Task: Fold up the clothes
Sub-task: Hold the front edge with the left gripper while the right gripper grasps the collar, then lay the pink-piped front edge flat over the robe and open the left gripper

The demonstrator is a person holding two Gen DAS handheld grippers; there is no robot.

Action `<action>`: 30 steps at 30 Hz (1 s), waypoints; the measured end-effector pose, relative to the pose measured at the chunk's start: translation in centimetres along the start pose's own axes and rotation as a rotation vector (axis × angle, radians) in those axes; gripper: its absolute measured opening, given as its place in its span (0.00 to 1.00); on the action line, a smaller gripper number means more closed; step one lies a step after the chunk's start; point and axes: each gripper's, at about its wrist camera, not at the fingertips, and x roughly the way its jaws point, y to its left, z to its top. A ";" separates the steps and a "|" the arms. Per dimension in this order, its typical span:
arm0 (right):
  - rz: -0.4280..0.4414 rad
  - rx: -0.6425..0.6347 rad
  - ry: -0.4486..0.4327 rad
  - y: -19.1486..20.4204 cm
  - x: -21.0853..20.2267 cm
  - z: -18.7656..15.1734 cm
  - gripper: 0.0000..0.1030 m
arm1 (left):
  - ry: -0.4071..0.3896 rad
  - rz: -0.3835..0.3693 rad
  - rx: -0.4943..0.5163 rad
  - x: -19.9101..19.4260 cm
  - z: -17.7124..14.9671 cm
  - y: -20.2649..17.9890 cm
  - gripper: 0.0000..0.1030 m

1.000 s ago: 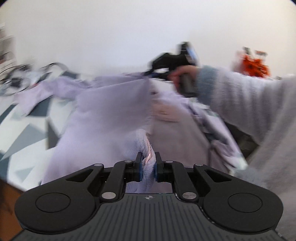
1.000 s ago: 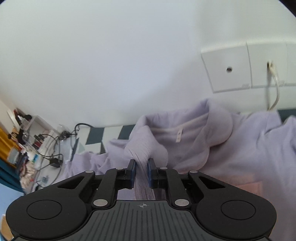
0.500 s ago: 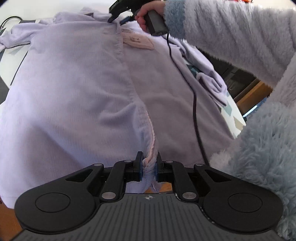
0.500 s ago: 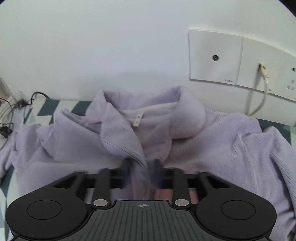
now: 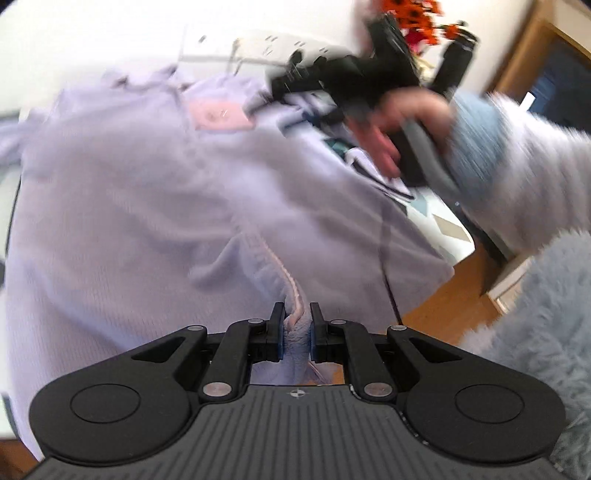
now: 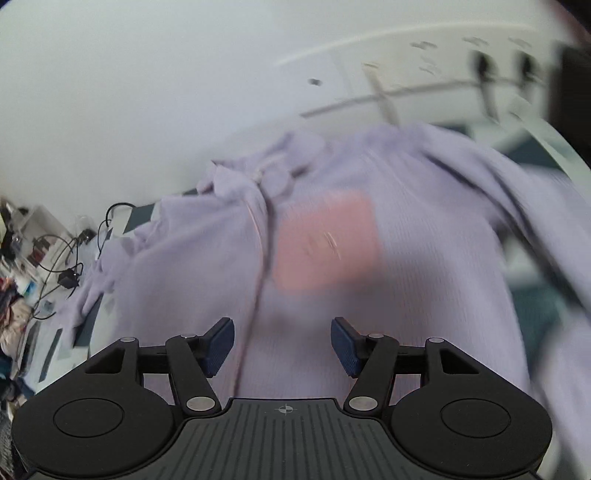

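Lilac cardigan: ribbed knit, spread front-up over a desk covered in a white, grey and teal triangle pattern; collar toward the wall, hem toward the near edge, where it hangs slightly past the desk. Pink pocket patch on the chest, just beside the pink-edged front opening; detail on the patch is blurred. Left gripper: clenched on the pink-trimmed hem at the bottom of the front opening, cloth bunched between the two fingers. Right gripper: released, fingers spread wide apart, hovering above the cardigan's front below the pocket patch, with nothing between them; in the left wrist view it appears blurred at upper right, held in a hand wearing a fluffy pale sleeve. Wall sockets: white plates on the wall behind the collar, smeared by motion. Cables and small clutter: at the far left end of the desk. Orange item: behind the right gripper, too blurred to identify.
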 end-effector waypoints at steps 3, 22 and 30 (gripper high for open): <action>-0.089 -0.048 -0.036 -0.1 -4.0 -5.6 0.53 | -0.026 -0.031 0.001 -0.8 0.1 0.8 0.12; -0.217 -0.617 -0.058 11.5 -6.0 -27.1 0.66 | 0.033 -0.062 0.105 -1.4 -0.8 0.6 0.12; -0.214 -0.716 0.001 11.4 -4.9 -28.6 0.66 | 0.113 -0.065 0.213 1.4 -1.9 -1.2 0.12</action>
